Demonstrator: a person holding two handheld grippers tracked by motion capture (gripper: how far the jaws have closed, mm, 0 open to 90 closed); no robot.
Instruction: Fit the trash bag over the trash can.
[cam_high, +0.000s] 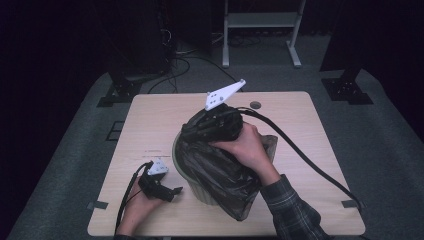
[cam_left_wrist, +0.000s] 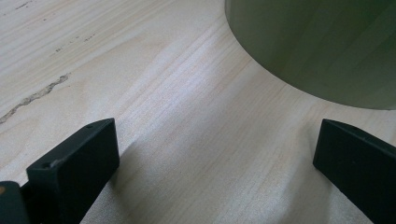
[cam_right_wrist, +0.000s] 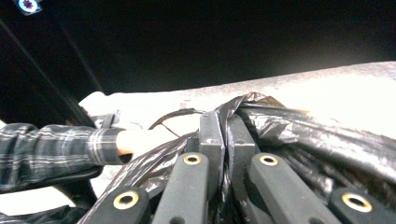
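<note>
A black plastic bag (cam_high: 220, 172) is draped over a pale green round bin (cam_high: 189, 186) in the middle of the wooden table (cam_high: 150, 125). My right gripper (cam_high: 192, 131) lies on top of the bag, shut on a fold of it. In the right gripper view the jaws of the right gripper (cam_right_wrist: 224, 123) pinch the crinkled bag (cam_right_wrist: 317, 135) between them. My left gripper (cam_high: 172, 191) rests low on the table just left of the bin. In its own view the left gripper (cam_left_wrist: 217, 140) stands open with bare tabletop between the jaws. The bin's wall (cam_left_wrist: 317, 46) is just ahead.
A thick black cable (cam_high: 305, 155) runs from the right gripper across the table's right side. A small round grommet (cam_high: 255, 105) sits near the far edge. A plaid sleeve and hand (cam_right_wrist: 51, 149) appear at the left of the right gripper view. A metal frame (cam_high: 260, 30) stands on the floor beyond.
</note>
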